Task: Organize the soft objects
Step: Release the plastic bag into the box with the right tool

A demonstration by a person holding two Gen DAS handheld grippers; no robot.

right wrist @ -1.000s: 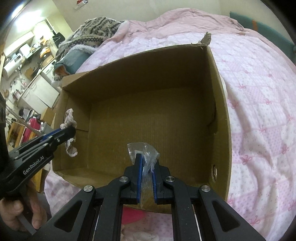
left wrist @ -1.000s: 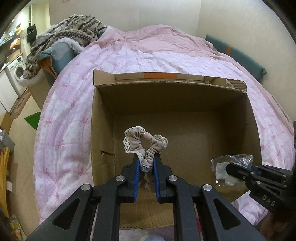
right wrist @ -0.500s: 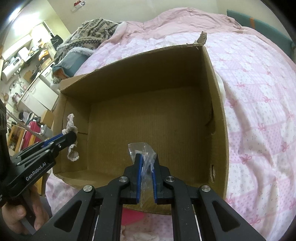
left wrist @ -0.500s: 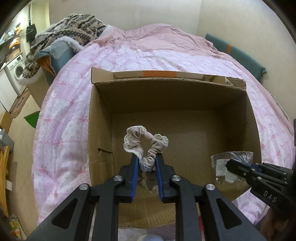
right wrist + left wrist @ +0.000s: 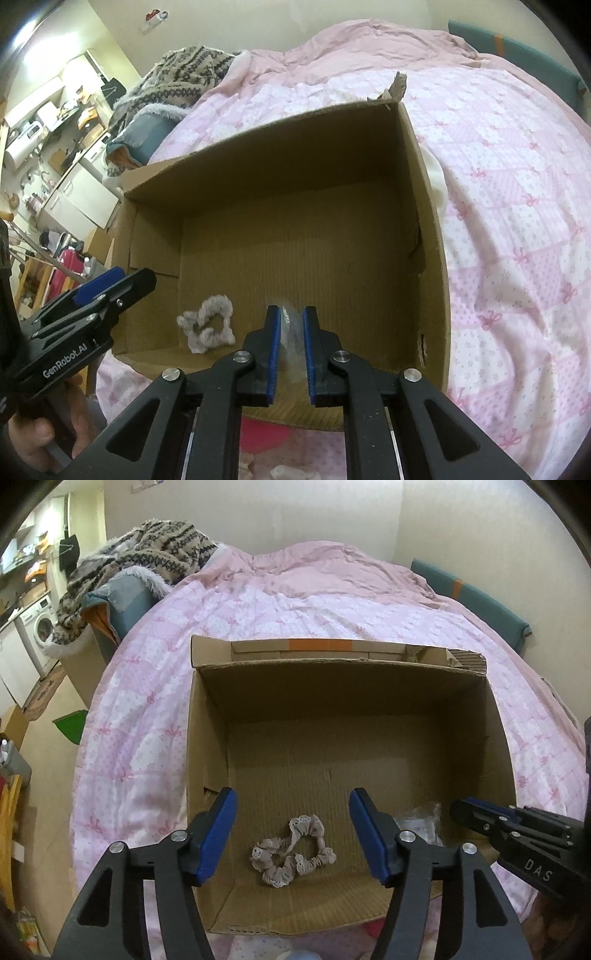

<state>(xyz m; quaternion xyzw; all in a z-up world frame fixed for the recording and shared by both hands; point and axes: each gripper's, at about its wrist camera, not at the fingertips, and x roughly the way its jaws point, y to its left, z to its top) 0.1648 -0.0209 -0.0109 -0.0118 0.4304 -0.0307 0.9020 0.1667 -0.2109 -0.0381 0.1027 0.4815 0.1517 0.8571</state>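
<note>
Drop-off step: my left gripper (image 5: pixel 293 834) hangs spread wide over the cardboard box (image 5: pixel 207 738), scrunchie (image 5: pixel 293 851) lying loose on the box floor near its front wall, while my right gripper (image 5: pixel 290 347), parted, straddles the plastic packet (image 5: pixel 291 332), apparently freed, so next I withdraw both.

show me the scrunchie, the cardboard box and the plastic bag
scrunchie (image 5: pixel 293 851): left wrist view, its ruffled loop
cardboard box (image 5: pixel 343 686): left wrist view, far inner wall
plastic bag (image 5: pixel 421 821): left wrist view, crinkled clear film

A pink quilted bed (image 5: pixel 280 620) carries an open cardboard box (image 5: pixel 207 746).
</note>
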